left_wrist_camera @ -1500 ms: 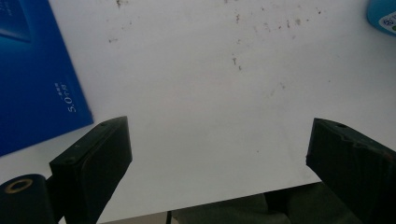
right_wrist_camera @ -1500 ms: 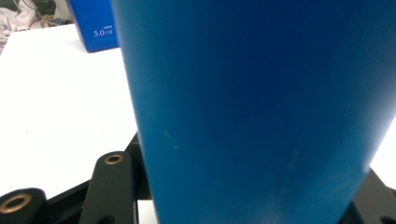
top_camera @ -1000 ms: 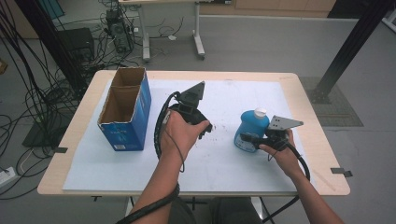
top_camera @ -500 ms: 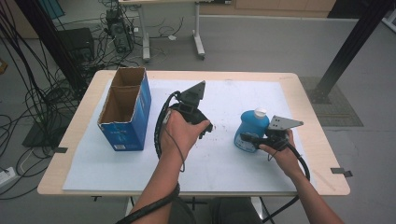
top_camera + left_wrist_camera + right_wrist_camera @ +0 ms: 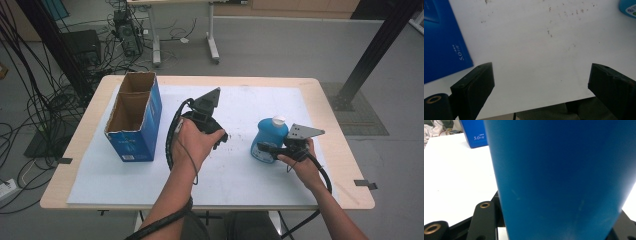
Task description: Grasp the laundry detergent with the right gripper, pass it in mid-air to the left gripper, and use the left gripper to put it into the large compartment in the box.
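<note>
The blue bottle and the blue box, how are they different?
The bottle is rounded with a white cap on top; the box is square-edged cardboard with its top open. The bottle is shorter and is gripped in the right gripper; the box stands alone, untouched. Both are blue and stand upright on the table.

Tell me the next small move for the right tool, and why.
Probably lift the blue bottle just clear of the white mat. The right tool is already shut on its body, the bottle stands upright, and the open-topped blue box waits across the table. The left tool hangs open and holds nothing.
</note>
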A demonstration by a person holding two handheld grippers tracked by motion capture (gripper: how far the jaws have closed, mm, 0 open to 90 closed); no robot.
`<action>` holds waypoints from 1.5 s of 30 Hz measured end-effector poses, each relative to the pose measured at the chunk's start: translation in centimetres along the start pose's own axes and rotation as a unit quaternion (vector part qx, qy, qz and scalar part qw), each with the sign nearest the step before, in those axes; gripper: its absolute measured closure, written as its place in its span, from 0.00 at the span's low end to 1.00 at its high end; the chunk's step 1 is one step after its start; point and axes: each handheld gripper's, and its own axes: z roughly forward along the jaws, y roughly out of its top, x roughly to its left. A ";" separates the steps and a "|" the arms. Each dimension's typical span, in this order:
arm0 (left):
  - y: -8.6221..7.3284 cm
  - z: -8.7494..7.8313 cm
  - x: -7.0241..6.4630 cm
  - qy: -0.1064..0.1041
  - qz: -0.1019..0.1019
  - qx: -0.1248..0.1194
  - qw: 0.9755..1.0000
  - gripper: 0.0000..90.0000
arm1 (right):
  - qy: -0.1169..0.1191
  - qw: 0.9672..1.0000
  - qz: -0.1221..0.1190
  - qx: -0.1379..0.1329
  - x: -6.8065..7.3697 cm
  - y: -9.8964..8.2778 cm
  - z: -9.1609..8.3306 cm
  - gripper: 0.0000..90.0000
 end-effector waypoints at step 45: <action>-0.2 -6.3 1.4 -0.035 0.152 -0.024 0.987 0.07 | 0.039 0.998 0.004 0.042 0.0 7.7 0.1 0.49</action>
